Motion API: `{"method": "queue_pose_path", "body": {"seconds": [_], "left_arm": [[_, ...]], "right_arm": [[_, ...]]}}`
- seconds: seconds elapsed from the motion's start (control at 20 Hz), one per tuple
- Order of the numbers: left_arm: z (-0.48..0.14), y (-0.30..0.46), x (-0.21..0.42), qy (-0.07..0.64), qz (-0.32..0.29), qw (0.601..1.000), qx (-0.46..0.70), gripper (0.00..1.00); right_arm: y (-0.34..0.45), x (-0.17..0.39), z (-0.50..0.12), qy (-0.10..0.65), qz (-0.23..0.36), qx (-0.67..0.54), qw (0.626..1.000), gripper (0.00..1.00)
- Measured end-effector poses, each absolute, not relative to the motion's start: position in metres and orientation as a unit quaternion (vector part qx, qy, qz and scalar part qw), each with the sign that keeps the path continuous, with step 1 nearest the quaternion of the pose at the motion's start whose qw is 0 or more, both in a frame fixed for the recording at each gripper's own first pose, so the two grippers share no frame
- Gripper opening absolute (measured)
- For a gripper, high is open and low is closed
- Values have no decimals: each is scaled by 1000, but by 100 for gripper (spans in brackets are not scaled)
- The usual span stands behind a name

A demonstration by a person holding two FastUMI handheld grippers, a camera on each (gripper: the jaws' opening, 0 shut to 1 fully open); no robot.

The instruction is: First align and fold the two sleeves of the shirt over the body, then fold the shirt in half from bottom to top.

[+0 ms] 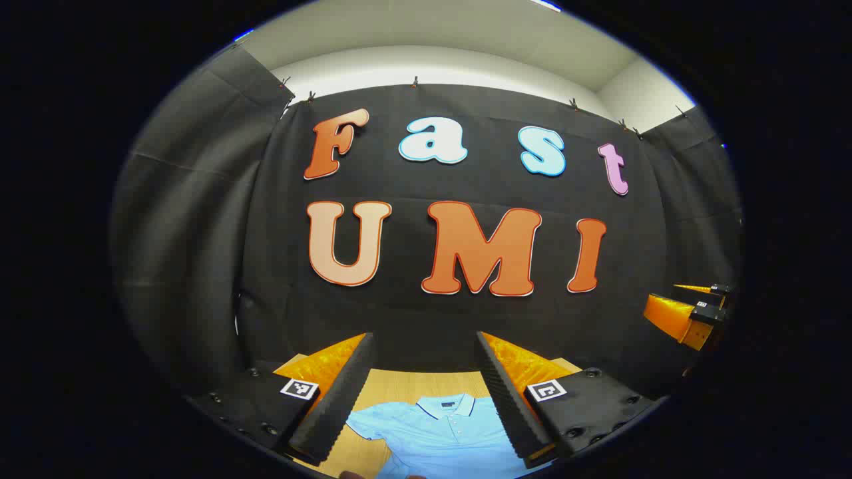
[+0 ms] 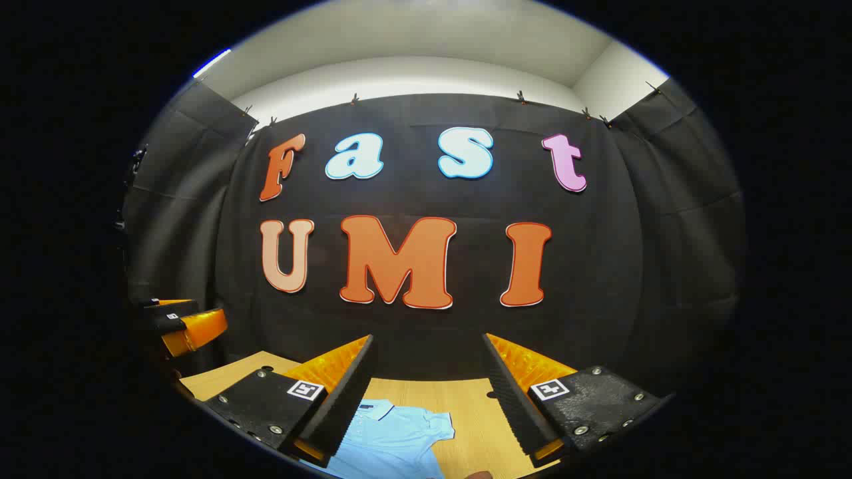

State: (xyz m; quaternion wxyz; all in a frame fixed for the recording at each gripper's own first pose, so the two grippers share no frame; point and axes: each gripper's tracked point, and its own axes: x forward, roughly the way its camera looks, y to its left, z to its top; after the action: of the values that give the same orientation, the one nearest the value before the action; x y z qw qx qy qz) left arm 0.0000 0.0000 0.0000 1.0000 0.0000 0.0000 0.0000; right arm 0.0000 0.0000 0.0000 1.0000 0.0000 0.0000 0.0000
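In the left gripper view the shirt (image 1: 439,436) is cut off below the chest, and its sleeves are partly hidden behind the left tongs (image 1: 423,399). In the right gripper view 1 sleeve is seen.

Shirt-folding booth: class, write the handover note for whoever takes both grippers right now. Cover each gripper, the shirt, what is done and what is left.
Left gripper: open, holding nothing, raised above the table.
Right gripper: open, holding nothing, also raised.
Shirt: light blue polo, lying flat on the wooden table, collar toward the booth wall, both short sleeves spread out to the sides.
Done: nothing folded.
Left: fold both sleeves in over the body, then fold the shirt in half, bottom to top.
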Motion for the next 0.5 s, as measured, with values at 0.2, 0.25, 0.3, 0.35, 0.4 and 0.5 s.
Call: {"method": "queue_pose_path", "body": {"seconds": [0.2, 0.25, 0.3, 0.35, 0.4, 0.5], "left_arm": [[-3, 0, 0, 6, 5, 1000, 1, 98], [-3, -2, -1, 7, 3, 1000, 2, 98], [-5, -2, -1, 9, 1, 1000, 3, 98], [-5, -2, -2, 10, 2, 1000, 4, 98], [-4, -2, -3, 9, 4, 1000, 6, 98], [-6, 1, -2, 6, 9, 1000, 13, 98]], "right_arm": [[-2, 4, 6, -14, 0, -13, 1000, 96], [-3, 6, 5, -14, -2, -15, 1000, 97], [-1, 7, 1, -11, -2, -19, 1000, 97], [0, 9, -3, -7, 0, -21, 1000, 97], [2, 11, -5, -4, 3, -23, 1000, 97], [5, 14, -9, -2, 11, -23, 1000, 97]]}}
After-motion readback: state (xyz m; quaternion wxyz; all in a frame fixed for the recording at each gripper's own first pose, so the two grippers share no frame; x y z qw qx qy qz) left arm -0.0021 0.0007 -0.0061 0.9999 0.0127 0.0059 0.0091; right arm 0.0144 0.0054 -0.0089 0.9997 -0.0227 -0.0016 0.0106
